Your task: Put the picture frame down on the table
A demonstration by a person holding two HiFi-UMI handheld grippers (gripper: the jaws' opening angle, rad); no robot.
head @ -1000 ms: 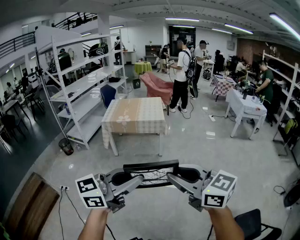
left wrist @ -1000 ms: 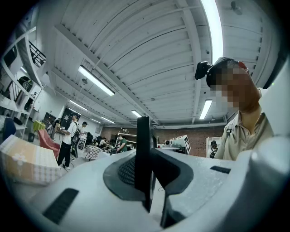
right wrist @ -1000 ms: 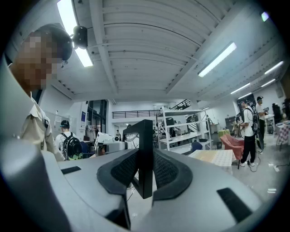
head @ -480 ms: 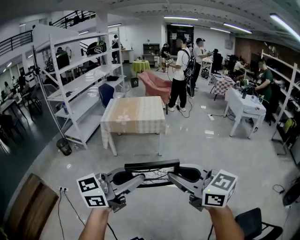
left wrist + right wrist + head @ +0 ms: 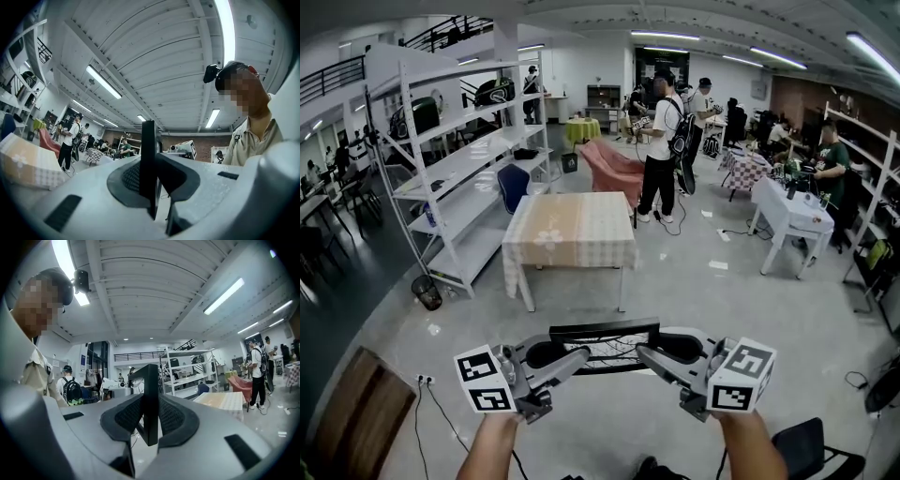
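A black picture frame (image 5: pixel 604 345) hangs level in the air between my two grippers, low in the head view. My left gripper (image 5: pixel 551 357) is shut on its left edge, and my right gripper (image 5: pixel 667 353) is shut on its right edge. In the left gripper view the frame (image 5: pixel 148 161) stands edge-on, pinched between the dark pads. The right gripper view shows the frame (image 5: pixel 150 401) the same way, clamped between both pads. The table (image 5: pixel 570 228) with a beige checked cloth stands some way ahead, beyond the frame.
White shelving (image 5: pixel 455 173) runs along the left of the table. People (image 5: pixel 661 145) stand behind it, near a pink chair (image 5: pixel 614 172). A white table (image 5: pixel 790 214) is at the right, a brown mat (image 5: pixel 358 414) at lower left, and a black stool (image 5: pixel 811 448) at lower right.
The view has crept slightly forward toward the table. Both grippers still hold the frame in the same way.
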